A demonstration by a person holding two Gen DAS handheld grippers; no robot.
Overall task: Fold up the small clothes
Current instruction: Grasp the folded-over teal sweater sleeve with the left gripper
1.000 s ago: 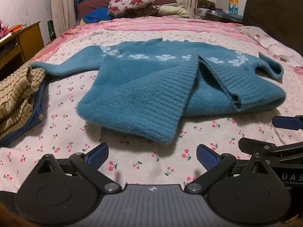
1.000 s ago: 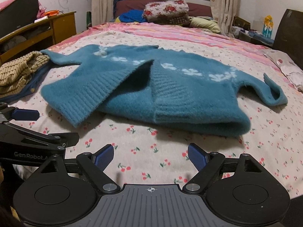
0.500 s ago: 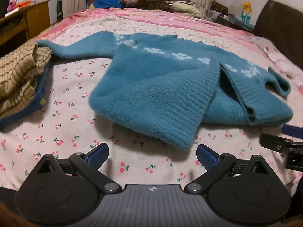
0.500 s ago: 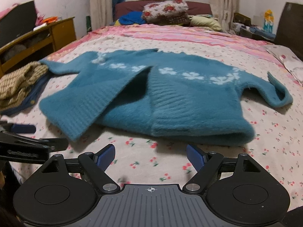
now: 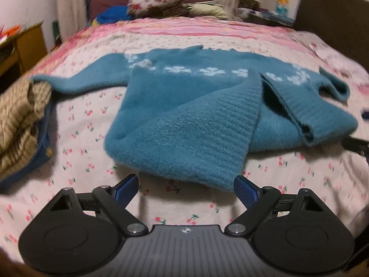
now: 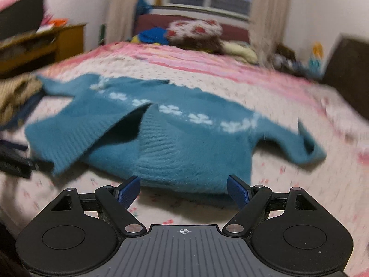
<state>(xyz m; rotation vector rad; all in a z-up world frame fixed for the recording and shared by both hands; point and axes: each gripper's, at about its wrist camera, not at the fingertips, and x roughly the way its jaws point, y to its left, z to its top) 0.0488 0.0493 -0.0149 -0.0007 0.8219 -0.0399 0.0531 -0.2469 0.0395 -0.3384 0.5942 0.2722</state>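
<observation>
Sweater: the blue sweater point(image 5: 184, 124) lies half folded on the bed point(image 5: 161, 43).
Left hand-held gripper point(image 5: 186, 188): closing slowly, nothing inside.
Right hand-held gripper point(image 6: 183, 190): wide apart, holding nothing.

Right wrist view motion-blurred; tan pile point(image 5: 18, 124) cut off at left edge; bottles point(image 5: 283, 4) far right, too blurred to identify.

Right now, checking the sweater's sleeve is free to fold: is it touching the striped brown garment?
Touching. In the left wrist view the teal sweater sleeve end runs up against the striped brown garment, with no sheet showing between them.
</observation>
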